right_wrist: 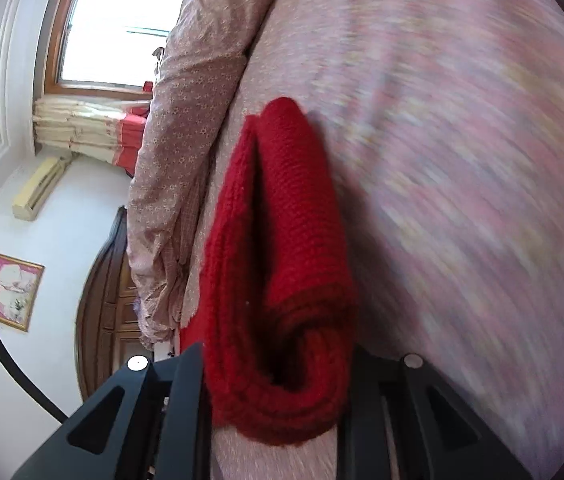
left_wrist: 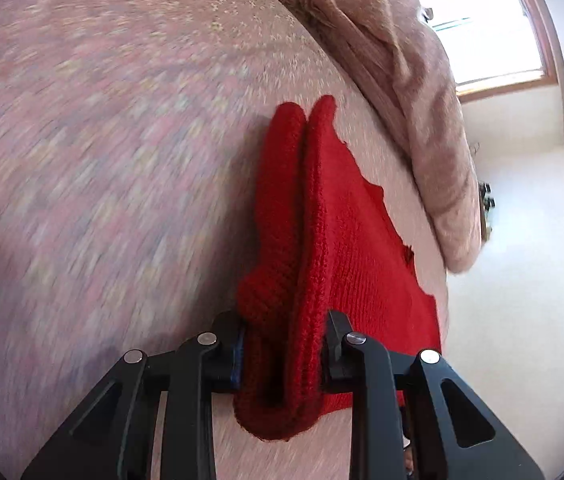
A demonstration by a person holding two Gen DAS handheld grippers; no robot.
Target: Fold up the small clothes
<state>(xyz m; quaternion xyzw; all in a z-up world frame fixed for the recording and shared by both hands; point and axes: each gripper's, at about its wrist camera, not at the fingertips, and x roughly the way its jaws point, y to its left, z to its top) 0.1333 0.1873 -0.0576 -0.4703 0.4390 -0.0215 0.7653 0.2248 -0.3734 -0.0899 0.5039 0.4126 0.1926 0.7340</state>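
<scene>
Over the bed (left_wrist: 101,140), we pinch the red knit garment (left_wrist: 314,240) doubled between both closed hand-held grippers, left hand-held gripper (left_wrist: 284,354) and right hand-held gripper (right_wrist: 277,368).

The left gripper (left_wrist: 286,344) is matte black, with angular linkage arms, triangular cut-outs, round silver pivot screws and a blue pad inside one finger. The right gripper (right_wrist: 277,364) looks alike.

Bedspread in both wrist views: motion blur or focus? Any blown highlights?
Left wrist: bedspread streaked by motion, red knit sharp in the left gripper; window blown out. Right wrist: same streaking, knit sharp in the right gripper, window overexposed.
</scene>
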